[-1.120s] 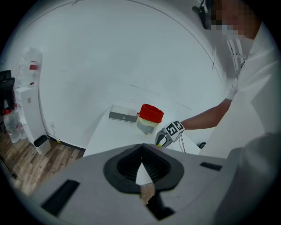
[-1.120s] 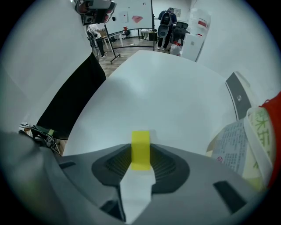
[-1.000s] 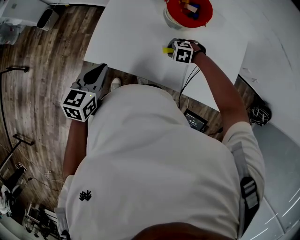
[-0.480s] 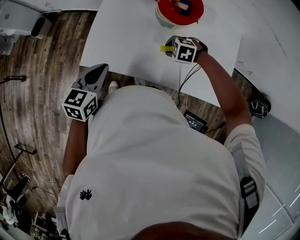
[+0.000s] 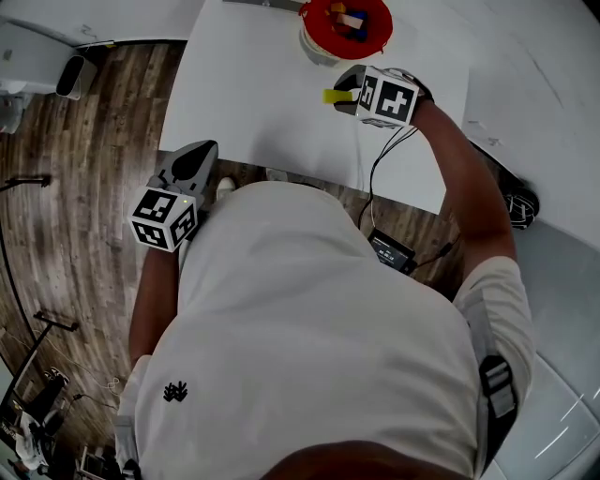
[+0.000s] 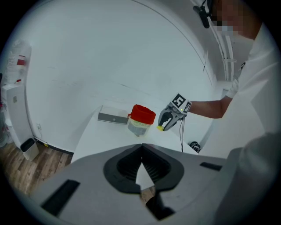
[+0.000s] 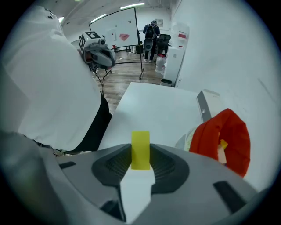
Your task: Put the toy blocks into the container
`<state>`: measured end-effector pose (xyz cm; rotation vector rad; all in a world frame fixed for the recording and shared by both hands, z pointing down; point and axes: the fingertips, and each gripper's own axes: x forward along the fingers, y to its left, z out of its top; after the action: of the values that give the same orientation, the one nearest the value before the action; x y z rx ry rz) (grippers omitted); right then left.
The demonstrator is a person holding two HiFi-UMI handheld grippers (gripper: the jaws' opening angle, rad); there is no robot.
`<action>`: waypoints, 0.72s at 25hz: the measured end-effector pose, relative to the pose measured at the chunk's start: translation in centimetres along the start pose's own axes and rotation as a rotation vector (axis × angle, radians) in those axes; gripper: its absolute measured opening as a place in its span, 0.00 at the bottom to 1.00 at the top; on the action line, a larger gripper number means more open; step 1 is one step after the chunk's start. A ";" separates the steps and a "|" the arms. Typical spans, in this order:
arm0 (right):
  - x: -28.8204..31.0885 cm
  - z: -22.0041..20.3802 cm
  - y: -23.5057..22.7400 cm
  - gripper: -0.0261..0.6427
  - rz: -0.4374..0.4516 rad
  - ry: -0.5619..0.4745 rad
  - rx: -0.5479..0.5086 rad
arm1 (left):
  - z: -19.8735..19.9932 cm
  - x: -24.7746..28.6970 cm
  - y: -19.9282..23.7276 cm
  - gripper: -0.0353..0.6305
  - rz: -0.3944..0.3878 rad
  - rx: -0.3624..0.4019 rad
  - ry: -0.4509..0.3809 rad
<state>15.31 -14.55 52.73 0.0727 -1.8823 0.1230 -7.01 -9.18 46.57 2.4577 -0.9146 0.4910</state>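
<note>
While the right arm reaches forward over the white desk [image 5: 262,84], right tongs [image 5: 345,97] point steeply down, clenched on a yellow block [image 7: 140,147]. Block: long axis runs along the jaws, one end projecting past the tips; held above the desk, just beside the red-rimmed container [image 5: 380,36], which holds other blocks [image 5: 349,17]. Left arm: bent at the person's side. Left tongs [image 5: 200,152]: over the wood floor [image 5: 84,187] off the desk's near edge, aimed toward the desk, tilted slightly down, jaws closed together, nothing between.
</note>
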 end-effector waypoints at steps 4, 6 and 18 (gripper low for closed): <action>-2.7 0.4 -2.3 0.23 -0.033 -0.028 0.017 | -0.1 0.7 0.4 0.06 -0.004 0.006 -0.004; -4.0 0.5 -3.9 0.23 -0.054 -0.038 0.035 | 0.1 0.8 0.7 0.06 -0.002 0.001 -0.007; -6.1 -2.8 -15.5 0.23 -0.162 0.004 0.119 | 0.0 0.5 0.7 0.06 0.045 -0.021 0.007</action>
<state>21.61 -29.67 48.60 0.3055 -1.8561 0.1236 -7.09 -9.91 46.97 2.4201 -0.9687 0.5029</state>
